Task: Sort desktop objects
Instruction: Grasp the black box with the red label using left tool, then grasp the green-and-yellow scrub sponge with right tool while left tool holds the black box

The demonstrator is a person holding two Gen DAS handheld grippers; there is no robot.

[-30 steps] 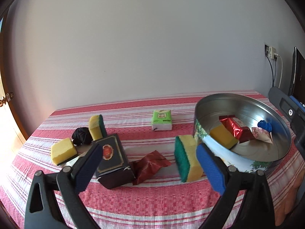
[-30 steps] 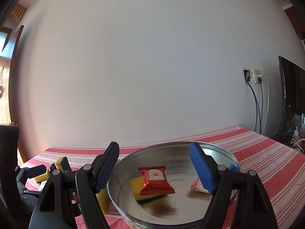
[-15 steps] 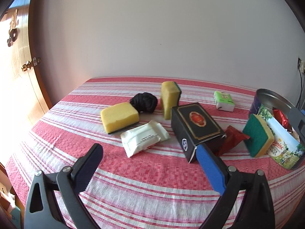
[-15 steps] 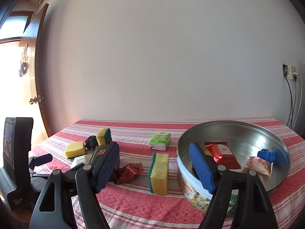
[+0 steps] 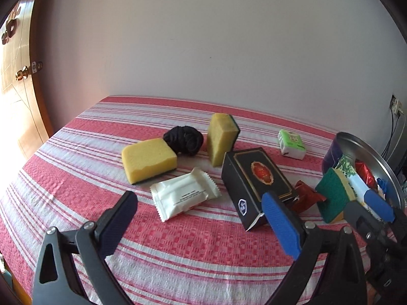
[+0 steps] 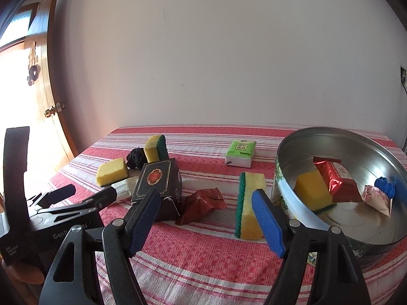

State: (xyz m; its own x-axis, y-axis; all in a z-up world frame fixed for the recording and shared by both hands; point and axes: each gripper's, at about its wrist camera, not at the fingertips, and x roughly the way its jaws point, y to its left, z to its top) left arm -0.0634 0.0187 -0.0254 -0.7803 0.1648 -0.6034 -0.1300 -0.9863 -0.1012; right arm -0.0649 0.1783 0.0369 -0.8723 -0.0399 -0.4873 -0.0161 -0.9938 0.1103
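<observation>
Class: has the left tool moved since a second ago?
Yes. It swung left: the tin has slid to the view's right edge, and the left tool now faces the white packet.

On the red-and-white striped tablecloth (image 5: 76, 203) lie a flat yellow sponge (image 5: 148, 160), a black knotted bundle (image 5: 183, 139), an upright yellow-green sponge (image 5: 221, 139), a white sealed packet (image 5: 184, 195), a black gold-trimmed box (image 5: 257, 183), a crumpled dark-red wrapper (image 6: 203, 204), a green tissue pack (image 6: 240, 152) and a sponge on edge (image 6: 250, 204). The round metal tin (image 6: 376, 152) holds a yellow sponge, a red packet, a pale sachet and a blue bundle.
</observation>
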